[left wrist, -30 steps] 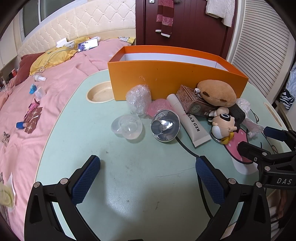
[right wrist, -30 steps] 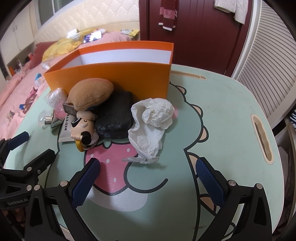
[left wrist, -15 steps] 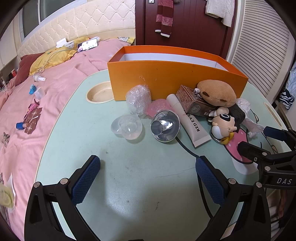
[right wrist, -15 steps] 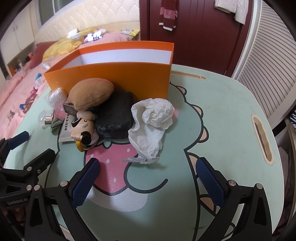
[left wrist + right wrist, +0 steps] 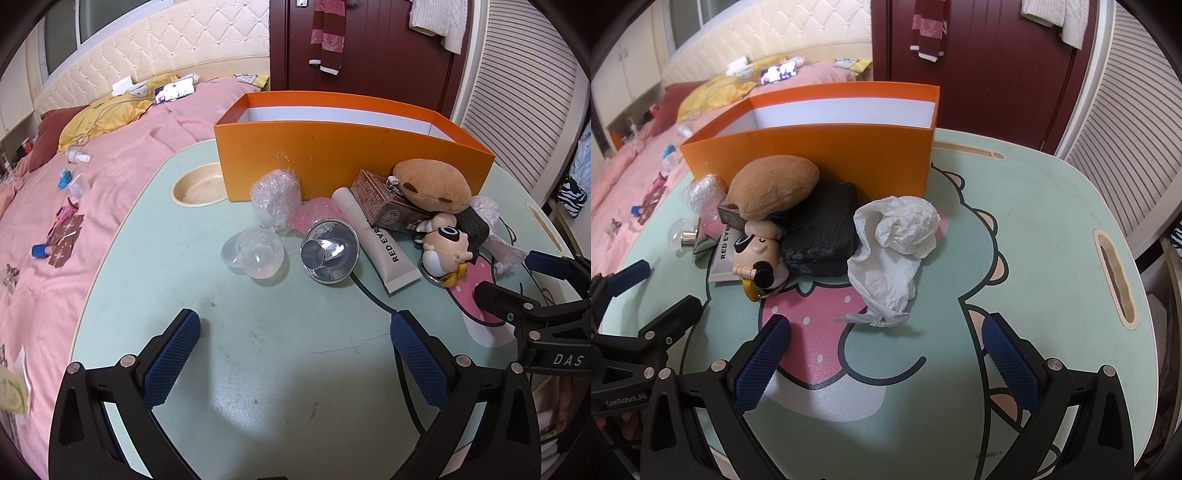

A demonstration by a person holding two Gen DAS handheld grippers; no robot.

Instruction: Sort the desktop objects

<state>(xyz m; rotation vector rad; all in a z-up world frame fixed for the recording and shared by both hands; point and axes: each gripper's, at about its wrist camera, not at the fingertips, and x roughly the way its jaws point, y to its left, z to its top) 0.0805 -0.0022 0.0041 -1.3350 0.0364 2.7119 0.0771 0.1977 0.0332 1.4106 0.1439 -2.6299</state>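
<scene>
In front of the orange box [image 5: 332, 162], a white tube [image 5: 376, 240] is lying, reading "RED EVR". My left gripper [image 5: 295, 350] and right gripper [image 5: 886, 350] are hovering wide open, holding nothing.

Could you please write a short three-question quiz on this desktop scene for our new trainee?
1. True or false: the orange box has objects piled against its near wall.
2. Multiple choice: what lies directly ahead of the right gripper? A) crumpled white tissue B) silver funnel C) clear lid
3. Fill in: the brown plush rests on top of the ____ carton.

Key: 1 true; 2 A; 3 brown. Both the right gripper and the left gripper are open and hold nothing.
</scene>
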